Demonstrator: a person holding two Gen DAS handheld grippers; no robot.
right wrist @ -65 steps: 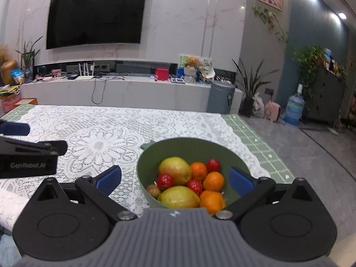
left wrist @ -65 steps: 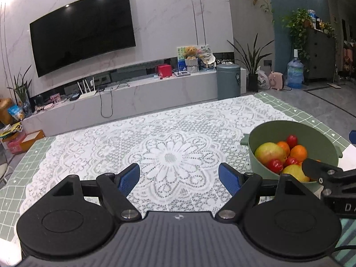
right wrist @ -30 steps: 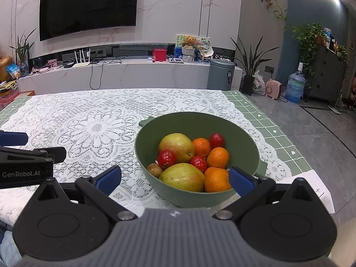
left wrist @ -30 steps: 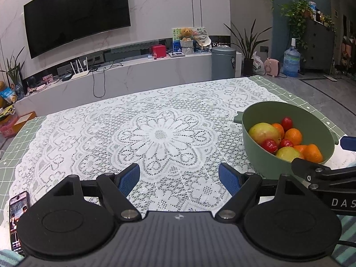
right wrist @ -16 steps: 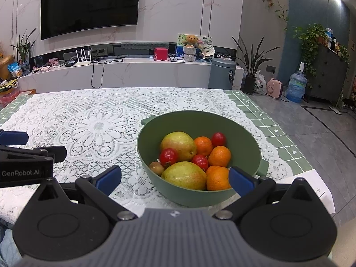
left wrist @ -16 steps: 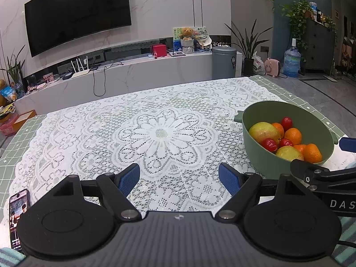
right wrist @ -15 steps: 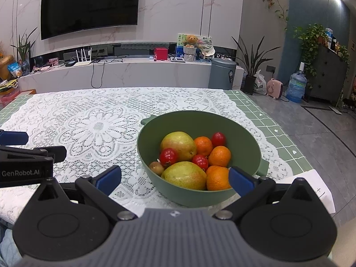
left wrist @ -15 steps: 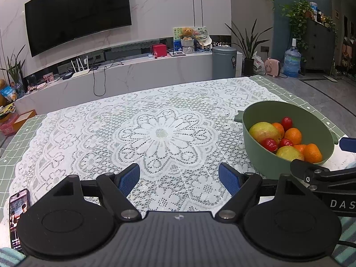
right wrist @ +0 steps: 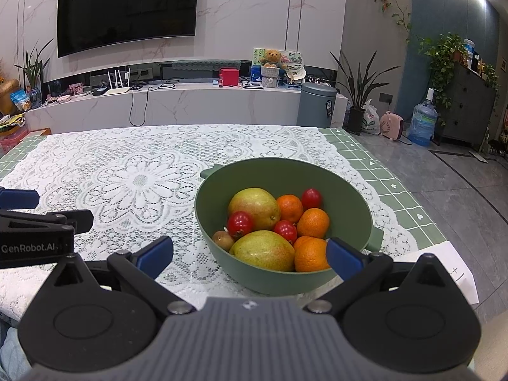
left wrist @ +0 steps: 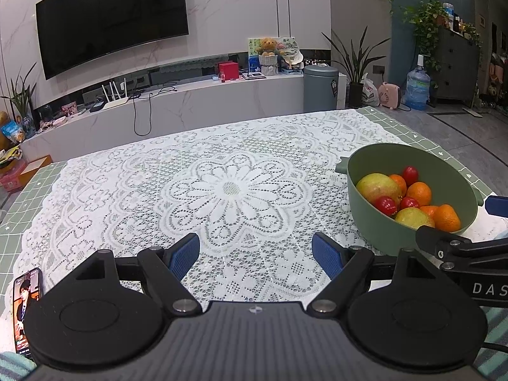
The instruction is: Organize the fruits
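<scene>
A green bowl stands on the lace tablecloth and holds two mangoes, several oranges, several small red fruits and a kiwi. The bowl also shows at the right of the left wrist view. My right gripper is open and empty, just in front of the bowl's near rim. My left gripper is open and empty over the bare tablecloth, left of the bowl.
A phone lies at the table's near left edge. A white paper lies right of the bowl. The lace cloth covers the table's middle. A TV wall and low cabinet stand beyond the far edge.
Both grippers rose and pulled back early on, giving a higher view of the bowl. Over the last half second nothing has visibly moved.
</scene>
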